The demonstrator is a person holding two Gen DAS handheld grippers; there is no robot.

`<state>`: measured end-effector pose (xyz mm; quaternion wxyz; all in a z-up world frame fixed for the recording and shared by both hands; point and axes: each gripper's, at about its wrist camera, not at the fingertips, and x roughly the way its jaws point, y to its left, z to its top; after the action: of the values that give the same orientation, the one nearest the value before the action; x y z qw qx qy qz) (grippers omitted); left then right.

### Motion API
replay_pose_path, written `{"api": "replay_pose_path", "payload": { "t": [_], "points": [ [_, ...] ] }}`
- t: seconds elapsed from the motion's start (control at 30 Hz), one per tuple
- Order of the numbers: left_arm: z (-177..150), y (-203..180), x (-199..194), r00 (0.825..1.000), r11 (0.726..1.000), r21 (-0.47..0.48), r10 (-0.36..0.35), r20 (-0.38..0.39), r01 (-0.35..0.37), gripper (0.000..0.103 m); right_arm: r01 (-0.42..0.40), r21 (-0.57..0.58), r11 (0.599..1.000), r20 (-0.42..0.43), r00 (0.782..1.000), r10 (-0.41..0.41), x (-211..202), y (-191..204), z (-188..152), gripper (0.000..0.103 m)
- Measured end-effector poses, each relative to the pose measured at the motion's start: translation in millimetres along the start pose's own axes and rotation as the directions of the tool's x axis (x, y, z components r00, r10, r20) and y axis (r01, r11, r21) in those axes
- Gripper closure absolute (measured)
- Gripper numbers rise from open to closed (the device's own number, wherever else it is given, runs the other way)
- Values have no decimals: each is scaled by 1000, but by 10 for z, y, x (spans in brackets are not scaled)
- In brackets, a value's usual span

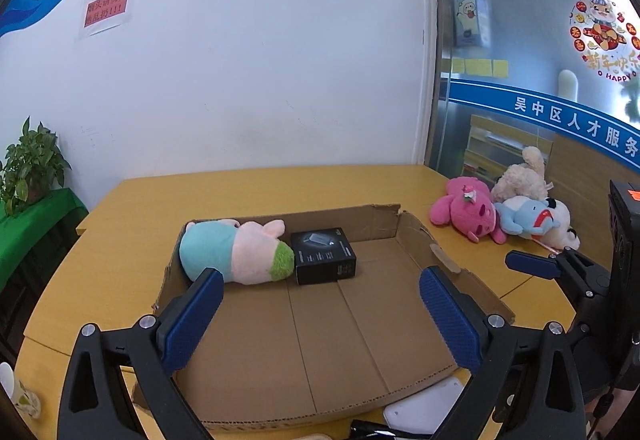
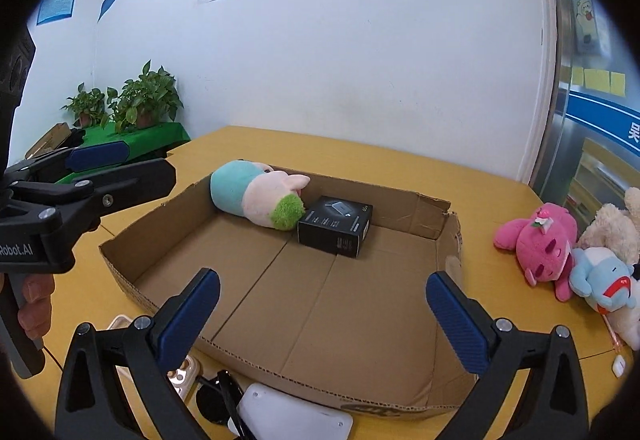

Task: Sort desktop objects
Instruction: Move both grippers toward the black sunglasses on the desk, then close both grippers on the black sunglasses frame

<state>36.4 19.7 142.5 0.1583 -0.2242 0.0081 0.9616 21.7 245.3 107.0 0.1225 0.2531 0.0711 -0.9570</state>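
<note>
1. Hidden or cut off: a white device (image 2: 294, 418) and a dark object lie partly behind the right gripper (image 2: 322, 298) at the frame bottom; their identity cannot be told.
2. Left gripper (image 1: 320, 294): fingers wide apart, empty. Right gripper: fingers wide apart, empty.
3. Cardboard tray (image 2: 168, 216): holds a pig plush (image 2: 256, 196) lying with its long axis left to right, green end touching a black box (image 2: 336, 224).
4. Yellow table (image 1: 280, 188): three plush toys (image 1: 504, 216) heaped right of the tray; white wall (image 1: 260, 60) behind, potted plants (image 2: 128, 100) at left.
</note>
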Motion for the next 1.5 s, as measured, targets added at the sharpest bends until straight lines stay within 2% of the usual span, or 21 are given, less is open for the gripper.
{"api": "replay_pose_path", "payload": {
  "t": [0.3, 0.4, 0.47, 0.53, 0.63, 0.73, 0.8, 0.9, 0.97, 1.03, 1.1, 1.13, 1.27, 1.33, 1.4, 1.5],
  "points": [
    [-214, 59, 5, 999, 1000, -17, 4, -39, -5, 3, 4, 8, 1000, 8, 1000, -4, -151, 7, -154, 0],
    [-351, 152, -12, 997, 1000, -28, -6, -74, 4, 3, -90, 3, 996, -13, 996, 90, -209, -55, -321, 0],
    [-502, 229, -17, 993, 999, -35, -25, -112, 21, 3, -202, -4, 979, -41, 979, 202, -254, -100, -519, 0],
    [-693, 277, -8, 987, 998, -47, -40, -155, 33, 3, -275, -20, 961, -94, 958, 272, -280, -90, -764, 0],
    [-989, 326, 17, 970, 994, -79, -85, -228, 69, 3, -344, -37, 938, -205, 922, 329, -257, -9, -1137, 0],
    [-1215, 313, 50, 951, 987, -122, -135, -279, 105, 3, -373, 2, 928, -262, 895, 361, -188, 37, -1372, 0],
    [-1309, 287, 75, 942, 981, -151, -160, -295, 119, 3, -383, 41, 923, -273, 884, 379, -109, 55, -1441, 0],
    [-1370, 253, 116, 928, 970, -191, -204, -311, 149, 3, -391, 38, 920, -286, 878, 385, 2, 137, -1444, 2],
    [-1375, 235, 135, 925, 968, -191, -215, -315, 160, 3, -414, 37, 910, -307, 861, 404, 91, 228, -1447, 6],
    [-1377, 224, 142, 922, 967, -189, -223, -315, 169, 3, -466, 58, 883, -318, 830, 458, 131, 307, -1447, 15],
    [-1380, 230, 141, 920, 964, -197, -234, -315, 178, 3, -542, 73, 837, -315, 784, 535, 108, 390, -1448, 20],
    [-1380, 244, 145, 918, 963, -201, -238, -316, 180, 3, -559, 60, 827, -309, 778, 547, 79, 425, -1452, 20],
    [-1425, 252, 176, 906, 954, -226, -267, -327, 199, 5, -482, 58, 874, -351, 810, 470, 175, 426, -1515, 20],
    [-1453, 241, 211, 894, 944, -245, -296, -337, 220, 5, -481, 74, 874, -363, 803, 473, 233, 457, -1534, 20],
    [-1481, 224, 244, 881, 933, -268, -327, -342, 242, 8, -498, 50, 866, -361, 799, 480, 217, 553, -1531, 24],
    [-1526, 182, 322, 853, 913, -303, -376, -361, 274, 17, -483, 0, 876, -359, 817, 450, 202, 670, -1533, 41]
  ]
}}
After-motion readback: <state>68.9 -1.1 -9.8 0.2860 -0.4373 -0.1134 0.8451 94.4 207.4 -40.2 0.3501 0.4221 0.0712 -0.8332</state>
